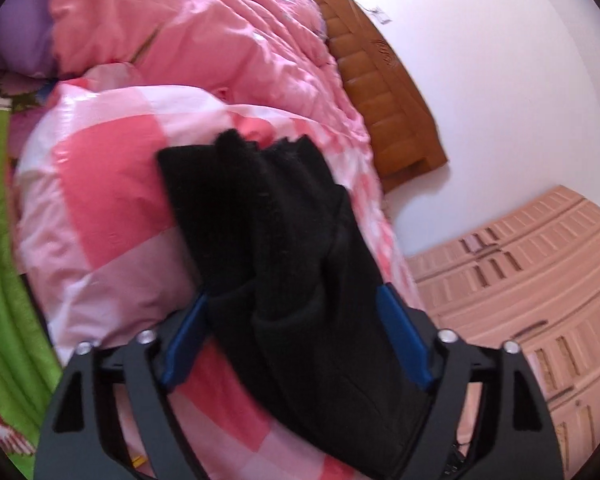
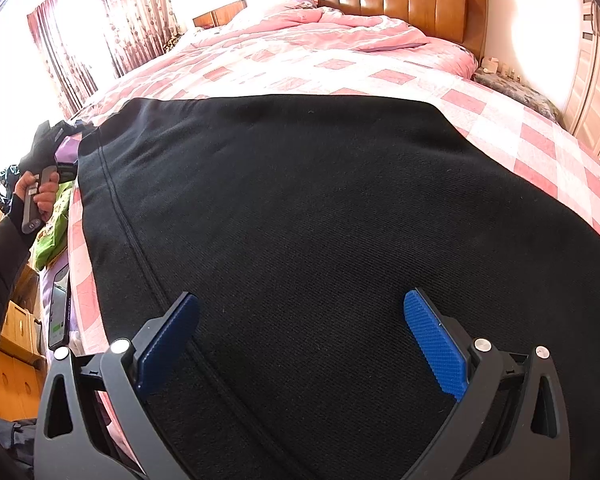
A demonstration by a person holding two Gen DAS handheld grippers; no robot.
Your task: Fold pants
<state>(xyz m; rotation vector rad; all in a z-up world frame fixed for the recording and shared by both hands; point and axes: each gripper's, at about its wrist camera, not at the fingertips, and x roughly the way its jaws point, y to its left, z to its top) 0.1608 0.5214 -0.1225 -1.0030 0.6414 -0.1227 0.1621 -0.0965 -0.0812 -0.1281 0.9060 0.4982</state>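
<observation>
The black pants (image 2: 300, 220) lie spread flat across the near part of the bed, on the pink-and-white checked quilt (image 2: 420, 80), with a stitched seam running down their left side in the right wrist view. In the left wrist view one end of the pants (image 1: 284, 232) is bunched into thick folds and runs up between the fingers of the left hand-held gripper (image 1: 296, 300); its blue pads stand wide apart with the cloth lying loosely between them, not pinched. The right hand-held gripper (image 2: 302, 306) hangs just over the flat fabric with its fingers likewise spread wide, gripping nothing. At the left edge of the right wrist view the person's left hand (image 2: 36, 192) (in a dark fingerless glove) holds its gripper's handle beside the bed. Beyond the pants a rumpled pink duvet (image 2: 320, 28) lies heaped against the brown padded headboard (image 2: 400, 0). Patterned curtains (image 2: 132, 20) hang to the left, a pale wardrobe (image 2: 596, 80) stands to the right.
</observation>
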